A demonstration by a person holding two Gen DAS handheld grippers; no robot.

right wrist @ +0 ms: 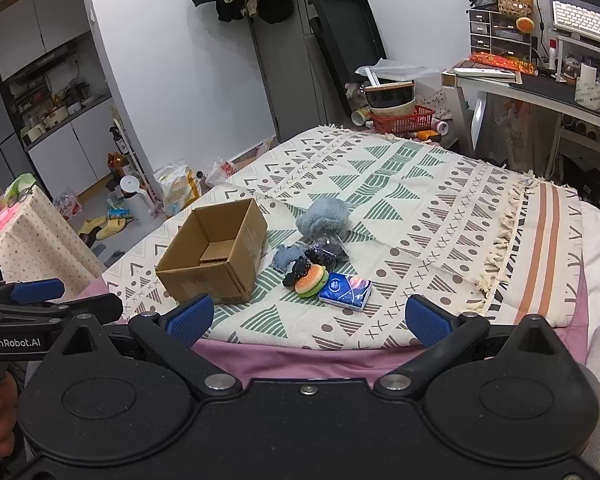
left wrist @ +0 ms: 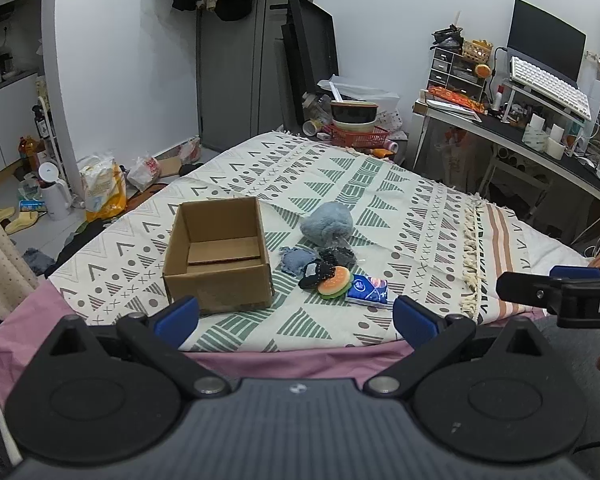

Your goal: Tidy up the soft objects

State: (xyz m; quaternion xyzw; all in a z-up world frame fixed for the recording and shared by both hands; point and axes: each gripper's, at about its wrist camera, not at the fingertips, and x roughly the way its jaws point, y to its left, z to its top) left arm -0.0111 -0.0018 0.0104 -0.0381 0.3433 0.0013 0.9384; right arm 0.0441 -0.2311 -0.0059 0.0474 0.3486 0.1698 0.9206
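Observation:
An open, empty cardboard box [left wrist: 218, 254] [right wrist: 214, 256] stands on the patterned blanket [left wrist: 400, 200]. To its right lies a small pile: a fluffy blue plush [left wrist: 327, 224] [right wrist: 320, 220], a blue denim pouch [left wrist: 296, 261] [right wrist: 286, 258], a dark sparkly bag [left wrist: 338, 257] [right wrist: 330, 250], a black item [left wrist: 314, 274], a burger toy [left wrist: 334, 283] [right wrist: 311, 278] and a blue tissue pack [left wrist: 367, 290] [right wrist: 346, 286]. My left gripper [left wrist: 296, 320] is open and empty, short of the box. My right gripper [right wrist: 310, 318] is open and empty, short of the pile.
The bed has a pink sheet edge [left wrist: 300, 360] at the front. A desk [left wrist: 540, 136] with keyboard and monitor stands at the right. A red basket with bowls [left wrist: 358, 128] sits beyond the bed. Bags and bottles clutter the floor at left [left wrist: 100, 188].

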